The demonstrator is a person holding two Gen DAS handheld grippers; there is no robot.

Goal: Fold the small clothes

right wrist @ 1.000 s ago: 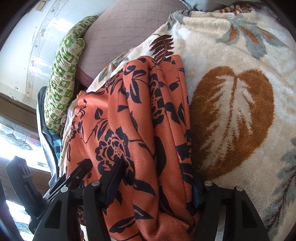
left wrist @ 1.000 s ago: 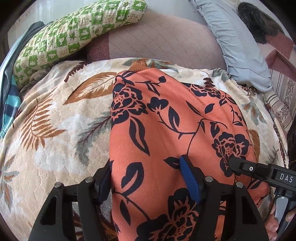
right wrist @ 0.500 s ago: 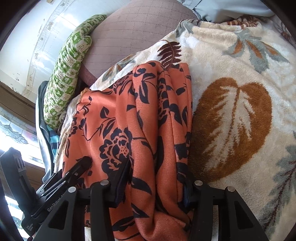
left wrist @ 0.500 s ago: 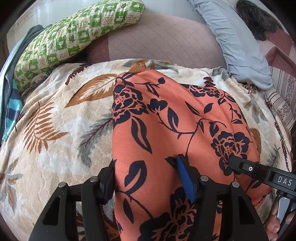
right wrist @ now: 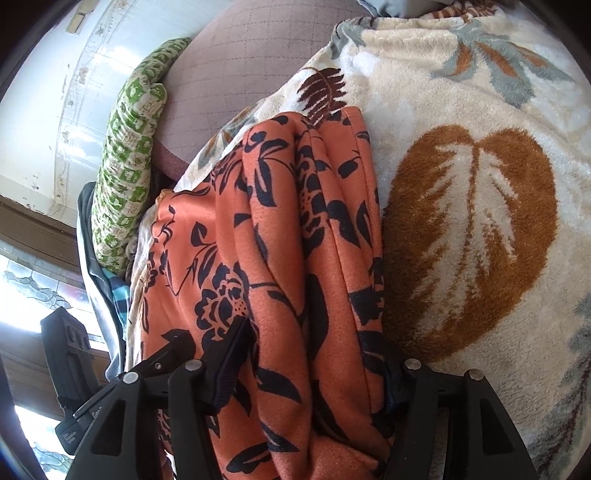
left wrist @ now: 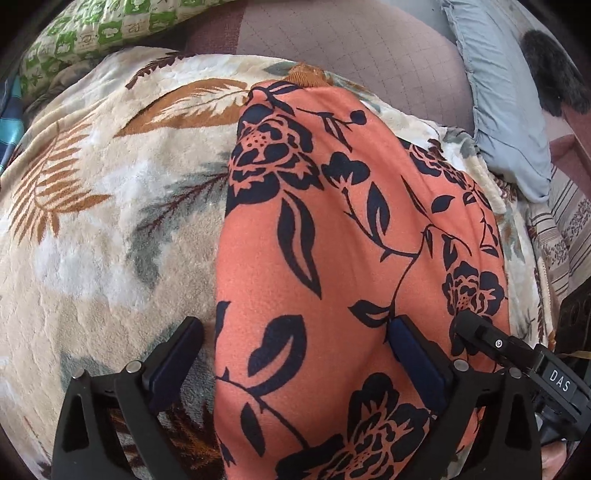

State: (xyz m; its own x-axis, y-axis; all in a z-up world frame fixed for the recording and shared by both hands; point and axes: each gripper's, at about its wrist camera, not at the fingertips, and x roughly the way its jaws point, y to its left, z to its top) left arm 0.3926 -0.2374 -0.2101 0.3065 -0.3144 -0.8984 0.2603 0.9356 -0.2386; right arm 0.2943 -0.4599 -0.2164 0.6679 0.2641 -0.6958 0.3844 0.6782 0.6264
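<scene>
Orange floral garment (left wrist: 332, 258), left wrist view: it lies lengthwise on the leaf-patterned blanket (left wrist: 92, 229), running away from me toward the mauve cushion (left wrist: 351, 44). My left gripper (left wrist: 295, 354) stands with its jaws wide apart, straddling the near left edge of the cloth; the left pad rests on or just over the blanket beside the cloth, the right pad on the orange fabric. Nothing is pinched. The tip of my right gripper (left wrist: 480, 332) enters at lower right, touching the cloth. A green checked pillow (left wrist: 92, 33) and a grey-blue pillow (left wrist: 506, 110) lie beyond the blanket.

Right wrist view: the garment (right wrist: 295, 258) appears as several stacked layers, bunched in long ridges along its right edge. My right gripper (right wrist: 314, 369) is also spread, with that thick bundle running between its fingers; whether the pads press it I cannot tell. My left gripper (right wrist: 166, 354) shows at lower left.

Risks, as I judge them: closing on the bunched edge may catch only some layers, so the fold slides apart when lifted; the left pad may also nip the plush blanket along with the cloth.
</scene>
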